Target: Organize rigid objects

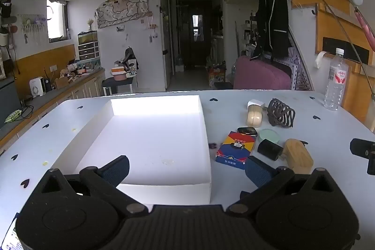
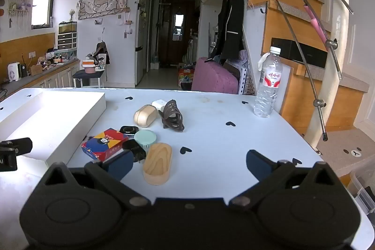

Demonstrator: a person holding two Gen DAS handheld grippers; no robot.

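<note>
A white tray (image 1: 93,123) lies empty on the pale blue table; its right wall shows in the right wrist view (image 2: 77,130). Beside it sits a cluster: a colourful card box (image 1: 235,149) (image 2: 104,143), black charger (image 1: 269,148) (image 2: 136,150), wooden oval block (image 1: 297,156) (image 2: 157,163), mint round case (image 1: 269,135) (image 2: 145,138), small black case (image 1: 246,131) (image 2: 128,129), beige case (image 1: 254,117) (image 2: 145,115), white plug (image 1: 255,103) (image 2: 159,102) and brown hair claw (image 1: 281,113) (image 2: 173,116). My left gripper (image 1: 187,166) is open over the tray's near end. My right gripper (image 2: 189,162) is open, just right of the wooden block.
A water bottle (image 1: 335,81) (image 2: 268,83) stands at the table's far right edge. A pink armchair (image 2: 215,79) and wooden stairs (image 2: 295,22) lie beyond. Metal rods with pink sleeves (image 2: 314,22) hang at the right. A kitchen counter (image 1: 58,88) runs along the left.
</note>
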